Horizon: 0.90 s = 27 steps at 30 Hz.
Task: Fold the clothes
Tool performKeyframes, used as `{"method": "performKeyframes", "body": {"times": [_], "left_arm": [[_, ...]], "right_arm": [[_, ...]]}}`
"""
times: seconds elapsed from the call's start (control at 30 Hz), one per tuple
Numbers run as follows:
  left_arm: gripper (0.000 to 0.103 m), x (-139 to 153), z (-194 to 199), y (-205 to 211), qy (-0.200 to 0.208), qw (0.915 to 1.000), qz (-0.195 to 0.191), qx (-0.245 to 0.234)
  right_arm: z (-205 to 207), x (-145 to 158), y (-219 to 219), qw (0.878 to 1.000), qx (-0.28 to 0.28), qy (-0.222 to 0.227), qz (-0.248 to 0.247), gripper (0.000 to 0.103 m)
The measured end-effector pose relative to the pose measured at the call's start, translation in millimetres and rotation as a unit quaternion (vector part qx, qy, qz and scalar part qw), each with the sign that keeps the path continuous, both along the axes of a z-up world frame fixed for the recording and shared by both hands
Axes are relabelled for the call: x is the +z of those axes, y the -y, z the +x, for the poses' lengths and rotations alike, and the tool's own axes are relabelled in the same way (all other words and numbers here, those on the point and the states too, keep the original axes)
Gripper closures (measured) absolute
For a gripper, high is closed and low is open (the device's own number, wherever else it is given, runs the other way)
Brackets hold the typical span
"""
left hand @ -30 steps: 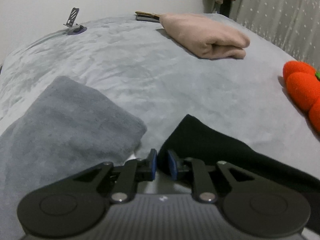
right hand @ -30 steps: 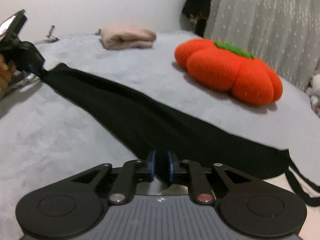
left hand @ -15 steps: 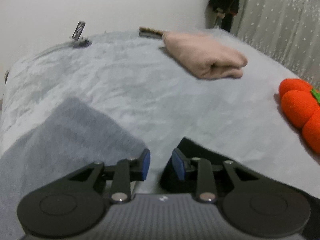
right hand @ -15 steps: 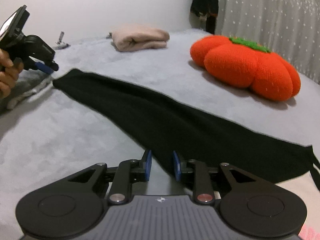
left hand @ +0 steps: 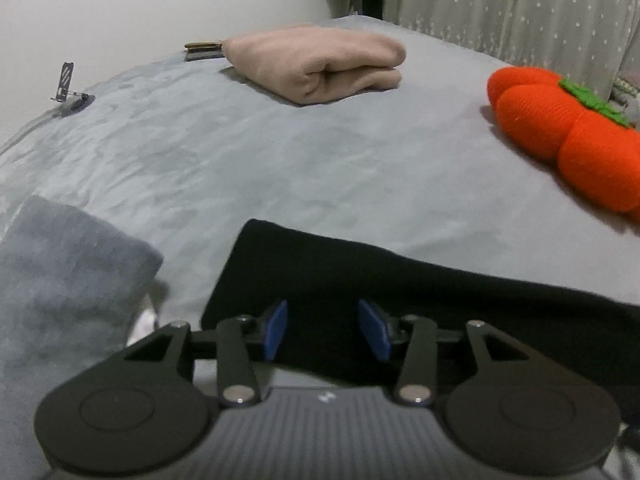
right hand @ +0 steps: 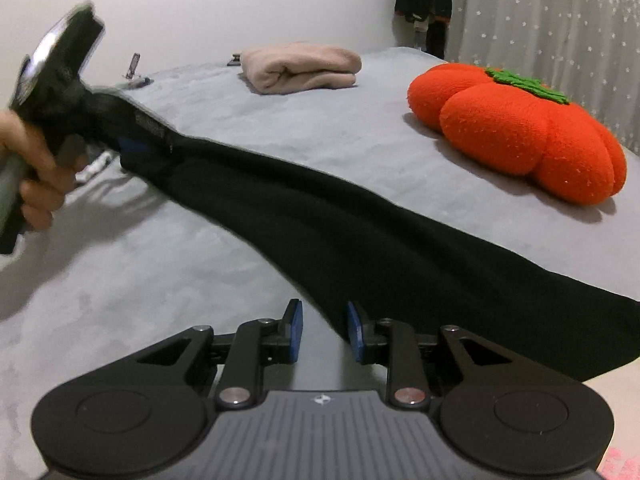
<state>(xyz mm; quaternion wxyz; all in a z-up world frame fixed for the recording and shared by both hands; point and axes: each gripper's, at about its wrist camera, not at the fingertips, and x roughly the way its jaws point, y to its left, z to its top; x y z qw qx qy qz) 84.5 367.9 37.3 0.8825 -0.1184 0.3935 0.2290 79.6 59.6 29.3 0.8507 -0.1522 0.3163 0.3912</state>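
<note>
A long black garment lies stretched flat across the grey bed. My left gripper hovers over its left end. The jaws are opening, the cloth lies under the gap, and the blue pads do not press on it. The right wrist view shows that same gripper, blurred, in a person's hand at the garment's far end. My right gripper stands open at the garment's near edge, which runs past the right pad without being pinched.
A folded pink garment lies at the back of the bed, and a folded grey one at the near left. An orange pumpkin cushion sits on the right. A phone stand is at the far left. Curtains hang behind.
Both grippers were shut on the black garment a second ago, and both have opened and let it go. The left gripper has shifted over the cloth's end. The garment now rests flat.
</note>
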Motion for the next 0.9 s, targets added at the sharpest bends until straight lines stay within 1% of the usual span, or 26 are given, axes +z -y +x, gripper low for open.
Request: {"method": "performKeyframes", "body": {"times": [0.13, 0.23, 0.27, 0.37, 0.43, 0.5, 0.57, 0.6, 0.67, 0.7, 0.73, 0.77, 0.83, 0.9], "left_arm": [[0.058, 4, -4, 1, 0.005, 1.0, -0.007, 0.0], [0.058, 13, -7, 11, 0.024, 0.9991, -0.012, -0.034], [0.058, 15, -7, 16, 0.029, 0.9983, -0.011, -0.049], [0.058, 17, -8, 34, 0.034, 0.9946, -0.007, -0.097], [0.058, 11, -4, 40, 0.017, 0.9931, -0.003, -0.116], [0.058, 1, 0, 42, -0.013, 0.9922, 0.008, -0.123], [0.057, -2, 1, 44, -0.02, 0.9908, 0.02, -0.132], [0.057, -2, 1, 44, -0.021, 0.9908, 0.019, -0.132], [0.057, -1, 1, 43, -0.024, 0.9908, 0.016, -0.132], [0.057, 0, 0, 43, -0.026, 0.9907, 0.016, -0.133], [0.057, 0, 0, 41, -0.028, 0.9908, 0.016, -0.132], [0.056, 1, 1, 39, -0.029, 0.991, 0.017, -0.129], [0.056, 0, 2, 39, -0.031, 0.9907, 0.02, -0.131], [0.056, -1, 1, 40, -0.032, 0.9897, 0.027, -0.137]], "right_arm": [[16, 15, 12, 0.998, -0.035, 0.015, 0.047, 0.077], [40, 22, 7, 0.997, -0.052, 0.029, 0.044, 0.077], [49, 22, 2, 0.997, -0.051, 0.039, 0.03, 0.077], [73, 19, -11, 0.996, -0.039, 0.076, -0.031, 0.077], [82, 13, -17, 0.992, -0.013, 0.096, -0.078, 0.077], [83, 4, -19, 0.987, 0.026, 0.106, -0.114, 0.077], [82, -3, -20, 0.985, 0.071, 0.094, -0.128, 0.077], [83, -6, -21, 0.983, 0.076, 0.099, -0.132, 0.077], [90, -10, -23, 0.983, 0.059, 0.11, -0.132, 0.076], [94, -10, -24, 0.986, 0.048, 0.101, -0.124, 0.076], [97, -11, -25, 0.989, 0.041, 0.088, -0.115, 0.078], [96, -13, -25, 0.99, 0.042, 0.076, -0.108, 0.089], [92, -13, -26, 0.989, 0.052, 0.078, -0.111, 0.094], [92, -11, -22, 0.989, 0.056, 0.08, -0.109, 0.097]]}}
